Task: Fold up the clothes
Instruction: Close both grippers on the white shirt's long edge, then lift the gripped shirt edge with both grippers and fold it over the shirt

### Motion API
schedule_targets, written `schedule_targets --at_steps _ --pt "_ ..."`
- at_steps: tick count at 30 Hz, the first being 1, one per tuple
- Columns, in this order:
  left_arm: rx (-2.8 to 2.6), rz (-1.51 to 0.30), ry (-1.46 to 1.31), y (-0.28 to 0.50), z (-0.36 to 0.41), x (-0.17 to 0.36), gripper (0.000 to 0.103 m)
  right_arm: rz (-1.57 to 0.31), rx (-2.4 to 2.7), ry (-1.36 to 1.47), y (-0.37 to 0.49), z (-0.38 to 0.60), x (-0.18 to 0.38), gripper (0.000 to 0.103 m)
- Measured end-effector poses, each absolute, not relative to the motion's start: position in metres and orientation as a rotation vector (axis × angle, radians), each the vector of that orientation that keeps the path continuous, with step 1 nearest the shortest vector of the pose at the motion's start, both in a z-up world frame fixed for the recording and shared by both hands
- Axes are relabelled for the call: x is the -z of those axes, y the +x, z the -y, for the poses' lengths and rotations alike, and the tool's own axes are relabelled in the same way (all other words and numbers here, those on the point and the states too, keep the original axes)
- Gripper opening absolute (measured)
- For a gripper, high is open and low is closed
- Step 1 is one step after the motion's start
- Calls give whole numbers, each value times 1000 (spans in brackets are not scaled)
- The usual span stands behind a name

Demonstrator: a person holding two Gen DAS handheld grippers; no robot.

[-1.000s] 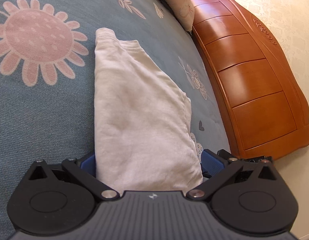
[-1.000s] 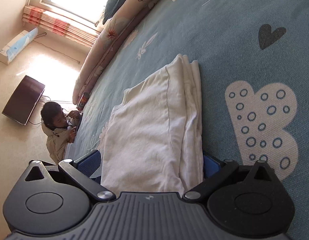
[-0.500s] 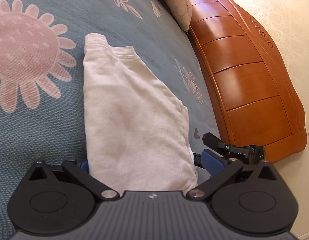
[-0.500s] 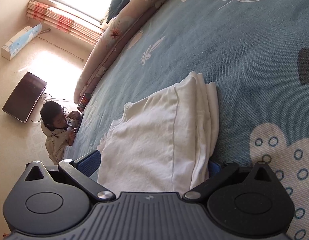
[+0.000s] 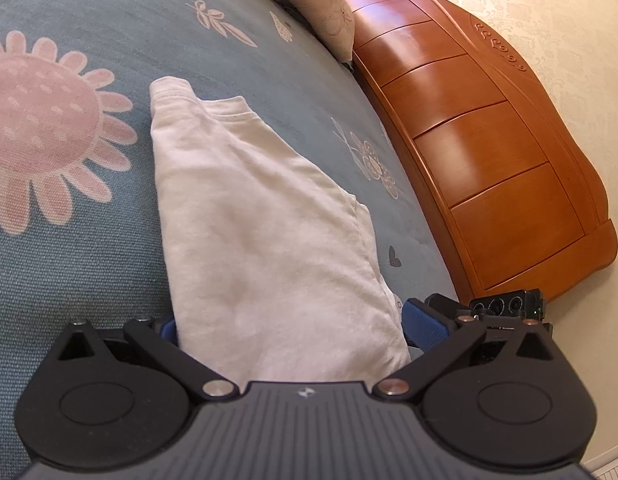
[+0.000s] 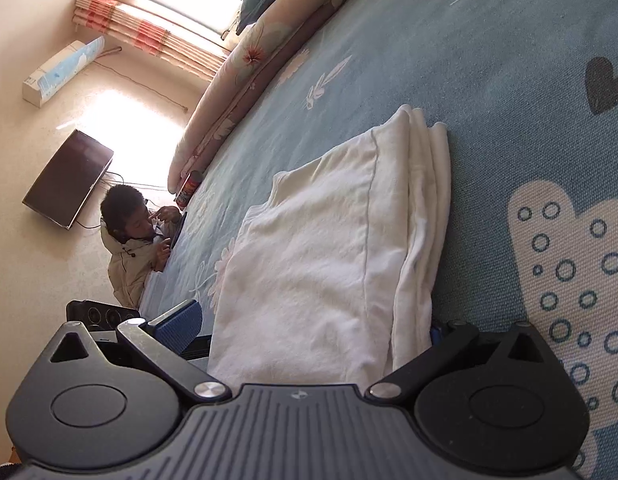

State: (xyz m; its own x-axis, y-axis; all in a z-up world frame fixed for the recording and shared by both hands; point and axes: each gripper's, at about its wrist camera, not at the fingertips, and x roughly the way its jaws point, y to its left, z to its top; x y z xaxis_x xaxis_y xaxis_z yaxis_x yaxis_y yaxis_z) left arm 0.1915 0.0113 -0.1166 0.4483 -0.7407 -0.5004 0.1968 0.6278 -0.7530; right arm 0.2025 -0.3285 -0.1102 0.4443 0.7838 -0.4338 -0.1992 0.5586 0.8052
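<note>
Bed (image 5: 89, 272): blue patterned cover. Shirt (image 5: 261, 232): white, folded lengthwise, lying flat on the cover, near end between both claws. Left gripper (image 5: 289, 332), right gripper (image 6: 313, 330): jaws spread, seemingly unclamped; contact hidden. Advice: clamp both corners evenly, lift together, keep layers aligned.

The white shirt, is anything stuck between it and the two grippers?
Nothing visible. The white shirt lies folded on the blue bedspread, and its near end already sits between the fingers of the left gripper and the right gripper.
</note>
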Motion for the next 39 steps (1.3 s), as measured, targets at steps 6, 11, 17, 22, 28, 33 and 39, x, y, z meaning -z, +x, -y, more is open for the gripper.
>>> schedule_targets --at_steps 6,11,17,22,28,33,39 --pt "581 -934 -644 186 -15 116 74 -907 -662 606 197 311 104 101" --pt "506 -968 -690 186 -36 129 31 -923 -621 630 204 319 107 85" --pt "496 -966 -690 186 -34 129 29 -956 -532 583 213 323 112 38" --pt "495 -980 -712 188 -36 131 28 -947 -488 497 209 313 106 34" --pt "480 -981 -703 188 -33 125 24 -921 -441 389 203 297 95 33" --pt "463 -965 -603 186 -21 109 23 -897 -416 335 197 289 84 28" --pt "476 -925 -553 182 -12 89 21 -856 -426 307 192 290 72 23"
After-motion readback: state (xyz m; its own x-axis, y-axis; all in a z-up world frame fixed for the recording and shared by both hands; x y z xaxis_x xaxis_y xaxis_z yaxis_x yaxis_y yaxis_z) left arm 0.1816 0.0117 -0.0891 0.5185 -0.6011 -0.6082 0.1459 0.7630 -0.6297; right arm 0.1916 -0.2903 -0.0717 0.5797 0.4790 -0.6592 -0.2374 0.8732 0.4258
